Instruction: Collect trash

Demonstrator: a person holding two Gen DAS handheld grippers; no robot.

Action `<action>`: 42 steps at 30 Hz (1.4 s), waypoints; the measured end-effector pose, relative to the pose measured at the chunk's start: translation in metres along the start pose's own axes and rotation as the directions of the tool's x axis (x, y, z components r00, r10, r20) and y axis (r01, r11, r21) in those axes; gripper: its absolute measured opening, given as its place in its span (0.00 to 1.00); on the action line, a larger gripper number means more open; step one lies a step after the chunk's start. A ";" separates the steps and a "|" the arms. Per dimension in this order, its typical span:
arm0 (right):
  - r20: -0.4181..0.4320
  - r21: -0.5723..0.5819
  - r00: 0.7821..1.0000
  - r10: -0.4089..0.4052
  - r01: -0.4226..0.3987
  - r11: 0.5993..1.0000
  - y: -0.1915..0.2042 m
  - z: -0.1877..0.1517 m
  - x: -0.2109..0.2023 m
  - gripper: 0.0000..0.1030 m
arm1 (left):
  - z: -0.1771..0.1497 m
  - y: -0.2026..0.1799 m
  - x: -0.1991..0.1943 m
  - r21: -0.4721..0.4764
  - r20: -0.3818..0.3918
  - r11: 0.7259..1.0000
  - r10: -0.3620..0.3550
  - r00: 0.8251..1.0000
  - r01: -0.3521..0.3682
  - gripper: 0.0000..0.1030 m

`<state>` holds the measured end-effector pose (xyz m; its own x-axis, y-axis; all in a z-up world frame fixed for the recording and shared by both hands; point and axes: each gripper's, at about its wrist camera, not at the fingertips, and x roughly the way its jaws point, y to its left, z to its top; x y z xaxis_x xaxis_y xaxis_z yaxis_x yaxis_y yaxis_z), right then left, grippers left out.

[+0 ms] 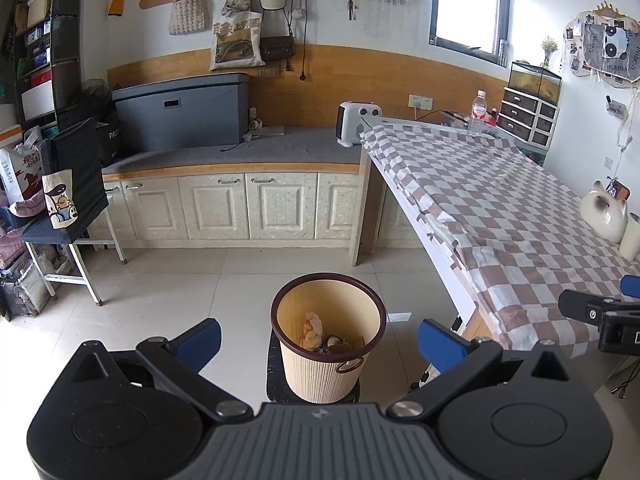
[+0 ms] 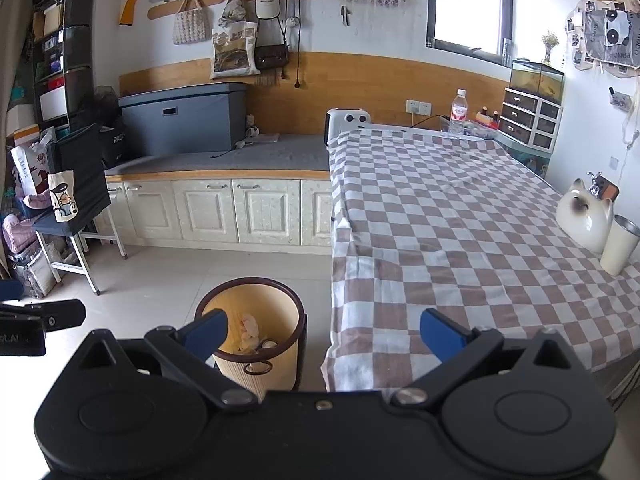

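Note:
A beige ribbed trash bin (image 1: 326, 368) with a dark brown rim stands on a dark mat on the floor, left of the table. Crumpled paper and other trash (image 1: 316, 330) lie inside it. My left gripper (image 1: 320, 342) is open and empty, held above and in front of the bin. In the right wrist view the bin (image 2: 256, 364) is at lower left. My right gripper (image 2: 324, 336) is open and empty, over the table's near left corner. The right gripper also shows at the edge of the left wrist view (image 1: 604, 316).
A table with a brown-and-white checked cloth (image 2: 460, 232) carries a ceramic cat (image 2: 584, 216), a white cup (image 2: 620, 246) and a water bottle (image 2: 459, 114) at the far end. A white cabinet bench (image 1: 240, 204) runs along the back wall. A folding chair (image 1: 76, 208) stands left.

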<state>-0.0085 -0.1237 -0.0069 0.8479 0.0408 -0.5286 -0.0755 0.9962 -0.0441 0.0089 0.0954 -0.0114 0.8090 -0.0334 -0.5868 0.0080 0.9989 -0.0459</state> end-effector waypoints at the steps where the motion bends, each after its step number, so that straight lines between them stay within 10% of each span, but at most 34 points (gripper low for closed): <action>1: 0.000 -0.001 1.000 0.001 -0.001 1.000 0.001 0.000 0.000 1.00 | 0.000 0.000 0.000 0.001 0.000 1.000 0.000 1.000 0.000 1.00; 42: 0.001 -0.001 1.000 -0.002 0.002 1.000 0.000 -0.002 0.000 1.00 | -0.001 -0.002 0.001 -0.008 -0.001 1.000 -0.011 1.000 0.011 1.00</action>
<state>-0.0098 -0.1237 -0.0080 0.8484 0.0384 -0.5280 -0.0739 0.9962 -0.0464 0.0094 0.0932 -0.0131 0.8080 -0.0441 -0.5875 0.0119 0.9982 -0.0585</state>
